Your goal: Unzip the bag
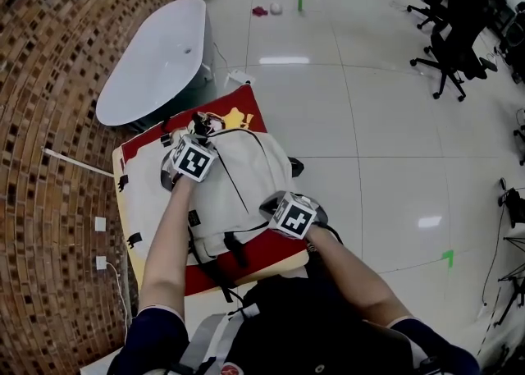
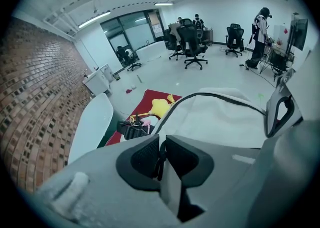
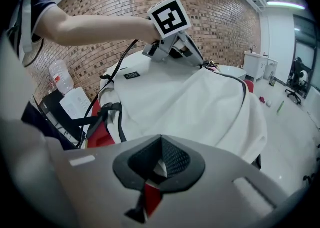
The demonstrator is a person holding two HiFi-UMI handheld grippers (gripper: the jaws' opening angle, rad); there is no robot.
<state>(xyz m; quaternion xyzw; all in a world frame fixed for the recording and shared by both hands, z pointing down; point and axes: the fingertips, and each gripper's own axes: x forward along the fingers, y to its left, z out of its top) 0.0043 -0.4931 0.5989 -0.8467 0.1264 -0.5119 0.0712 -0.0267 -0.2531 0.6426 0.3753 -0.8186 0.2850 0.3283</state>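
White bag [image 1: 246,180] lies flat on the red-and-white counter [image 1: 138,201]. Left gripper [image 2: 161,159] is up at its top end, jaws pinched on a thin dark zip pull [image 2: 159,166]. Right gripper [image 3: 160,164] sits at the near edge, jaws squeezed onto the bag's fabric

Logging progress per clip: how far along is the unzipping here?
Done: both grips are set. The left gripper is shut on the thin dark zipper pull at the top of the white bag. The right gripper pinches its fabric lower down. In hand: the pull seems about to start. Left: the zipper looks closed along its visible length.
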